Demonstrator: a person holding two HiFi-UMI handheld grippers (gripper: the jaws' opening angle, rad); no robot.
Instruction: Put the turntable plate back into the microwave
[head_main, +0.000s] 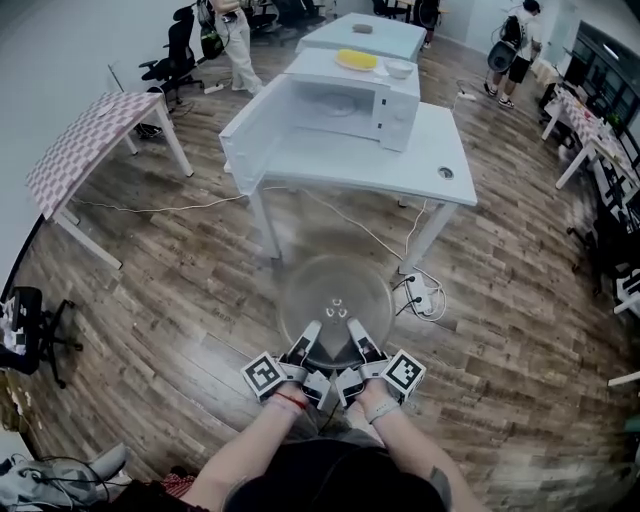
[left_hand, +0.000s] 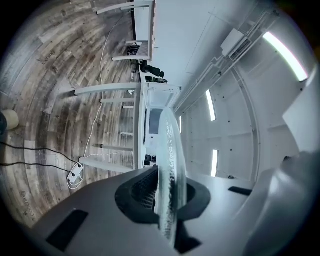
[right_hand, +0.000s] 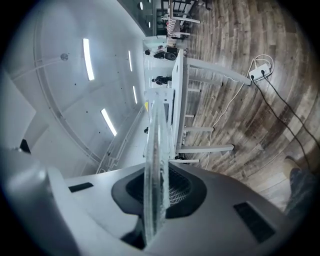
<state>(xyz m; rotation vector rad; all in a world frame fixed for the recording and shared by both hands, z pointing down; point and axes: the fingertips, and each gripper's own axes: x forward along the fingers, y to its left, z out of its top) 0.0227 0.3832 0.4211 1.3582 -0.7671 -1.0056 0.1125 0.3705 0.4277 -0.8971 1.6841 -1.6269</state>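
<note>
The jaws of the left gripper (head_main: 309, 338) and right gripper (head_main: 359, 337) are closed on the near rim of the turntable plate (head_main: 335, 290), over the floor and far from the microwave (head_main: 345, 105). Held at one edge only, the glass may slip and break.

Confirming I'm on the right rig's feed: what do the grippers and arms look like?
Left gripper and right gripper: grey bodies, black ribbed tongs, each with a cube of black-and-white square markers. Red band on left wrist, pale band on right; forearms unsleeved.
</note>
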